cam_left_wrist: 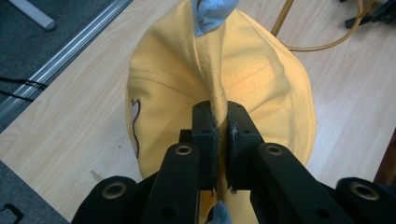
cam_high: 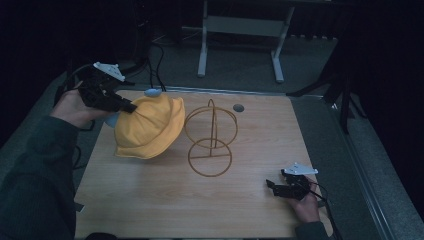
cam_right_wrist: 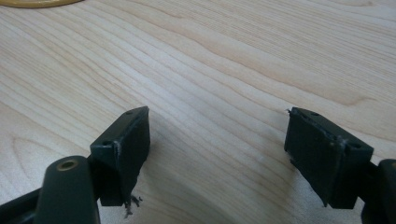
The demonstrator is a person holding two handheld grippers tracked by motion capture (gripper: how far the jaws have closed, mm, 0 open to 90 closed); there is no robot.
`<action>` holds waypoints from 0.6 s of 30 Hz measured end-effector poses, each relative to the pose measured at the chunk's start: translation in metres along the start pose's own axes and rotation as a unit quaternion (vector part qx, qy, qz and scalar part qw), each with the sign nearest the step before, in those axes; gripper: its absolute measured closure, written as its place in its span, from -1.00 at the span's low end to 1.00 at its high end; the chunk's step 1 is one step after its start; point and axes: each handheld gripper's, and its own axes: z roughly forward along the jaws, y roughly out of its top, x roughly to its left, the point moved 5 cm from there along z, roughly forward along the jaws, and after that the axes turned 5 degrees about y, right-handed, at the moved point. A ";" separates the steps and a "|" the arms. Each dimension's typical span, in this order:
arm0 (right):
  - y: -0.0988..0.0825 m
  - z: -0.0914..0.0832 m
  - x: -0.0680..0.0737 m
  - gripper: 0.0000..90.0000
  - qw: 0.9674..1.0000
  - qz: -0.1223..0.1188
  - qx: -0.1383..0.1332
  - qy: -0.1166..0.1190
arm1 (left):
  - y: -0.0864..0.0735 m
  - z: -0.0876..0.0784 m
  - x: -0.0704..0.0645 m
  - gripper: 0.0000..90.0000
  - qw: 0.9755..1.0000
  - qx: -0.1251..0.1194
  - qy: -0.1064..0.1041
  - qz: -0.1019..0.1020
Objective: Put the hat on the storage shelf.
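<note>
Yellow hat (cam_high: 145, 127): one; wire stand (cam_high: 211, 140): one; tongs: two.

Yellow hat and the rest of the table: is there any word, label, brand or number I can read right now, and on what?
None can be read.
Yellow hat, pinched by the left gripper: a small outlined patch at its edge, no letters legible.
Wire stand: no marking.
Table: bare wood grain, no text.
Right gripper: plain black pads, no print.

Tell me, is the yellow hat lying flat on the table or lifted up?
Lifted and tilted. The left hand-held gripper pinches a fold of the yellow hat, whose brim hangs slanted above the table.
</note>
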 end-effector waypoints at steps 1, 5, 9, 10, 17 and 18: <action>0.000 0.000 0.000 -0.51 1.000 0.000 0.000 0.000 | 0.000 -0.001 0.000 0.87 1.000 0.000 0.000 0.000; 0.000 0.000 0.000 -0.51 1.000 0.000 0.000 0.000 | 0.001 -0.003 0.000 0.87 1.000 -0.004 -0.001 0.002; 0.000 0.000 0.000 -0.51 1.000 0.000 0.000 0.000 | 0.001 -0.004 -0.001 0.87 1.000 -0.004 -0.001 0.006; 0.000 0.000 0.000 -0.51 1.000 0.000 0.000 0.000 | 0.002 -0.005 -0.002 0.87 1.000 -0.004 -0.002 0.008; 0.000 0.000 0.000 -0.51 1.000 0.000 0.000 0.000 | 0.003 -0.010 -0.002 0.87 1.000 -0.013 -0.002 0.011; 0.000 0.000 0.000 -0.51 1.000 0.000 0.000 0.000 | 0.003 -0.011 -0.002 0.87 1.000 -0.016 -0.002 0.011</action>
